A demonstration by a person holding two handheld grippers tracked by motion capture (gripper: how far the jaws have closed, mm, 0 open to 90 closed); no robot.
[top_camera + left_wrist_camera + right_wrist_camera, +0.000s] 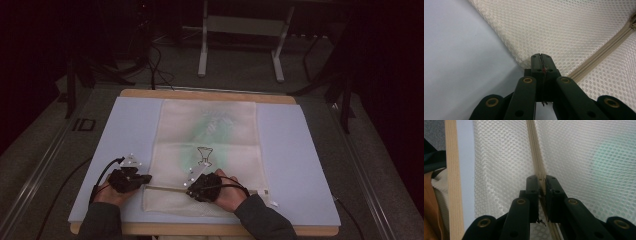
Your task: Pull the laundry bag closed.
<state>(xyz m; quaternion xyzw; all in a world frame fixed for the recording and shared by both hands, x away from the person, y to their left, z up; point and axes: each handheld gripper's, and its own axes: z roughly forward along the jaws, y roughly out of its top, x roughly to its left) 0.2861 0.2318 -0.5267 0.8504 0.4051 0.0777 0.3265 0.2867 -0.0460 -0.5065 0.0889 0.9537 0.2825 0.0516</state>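
No readable writing on the mesh bag [207, 150] — its length runs away from the person; left gripper [541, 58] clamps its corner, right gripper [541, 181] clenches the zipper [535, 147].

The letters "ID" stand in dark print on the grey floor [82, 125] left of the table; possibly part of a longer marking.

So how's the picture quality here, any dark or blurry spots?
High view: dim, room behind the table nearly black, mesh bag softly lit. Left gripper view: mesh sharp, the claw's near links blurred. Right gripper view: zipper clear, washed-out glare on the mesh at right.
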